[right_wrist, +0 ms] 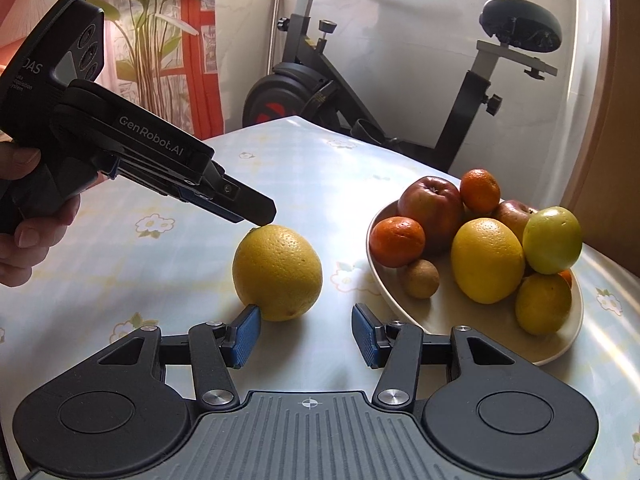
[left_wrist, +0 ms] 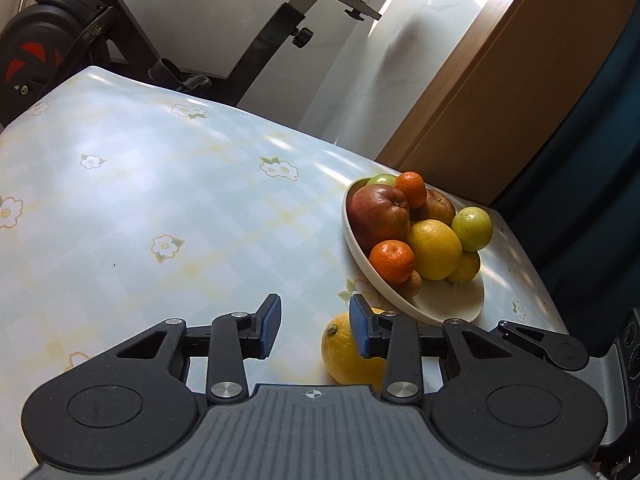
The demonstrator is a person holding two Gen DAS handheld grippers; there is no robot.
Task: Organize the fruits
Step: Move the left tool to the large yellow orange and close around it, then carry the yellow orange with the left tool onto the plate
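A loose yellow citrus fruit (right_wrist: 277, 273) lies on the table left of a cream bowl (right_wrist: 448, 322); it also shows in the left wrist view (left_wrist: 344, 356). The bowl (left_wrist: 452, 304) holds apples, tangerines, yellow citrus, a green fruit and a kiwi. My left gripper (left_wrist: 314, 330) is open, just above the loose fruit, its right pad over the fruit's top; in the right wrist view its tip (right_wrist: 256, 212) touches or nearly touches the fruit. My right gripper (right_wrist: 306, 334) is open and empty, its left pad close to the fruit's front.
A pale checked tablecloth with flowers (left_wrist: 160, 184) covers the table. An exercise bike (right_wrist: 360, 92) stands behind the table. A wooden panel (left_wrist: 500, 92) is at the right, a plant and curtain (right_wrist: 160, 40) at the back left.
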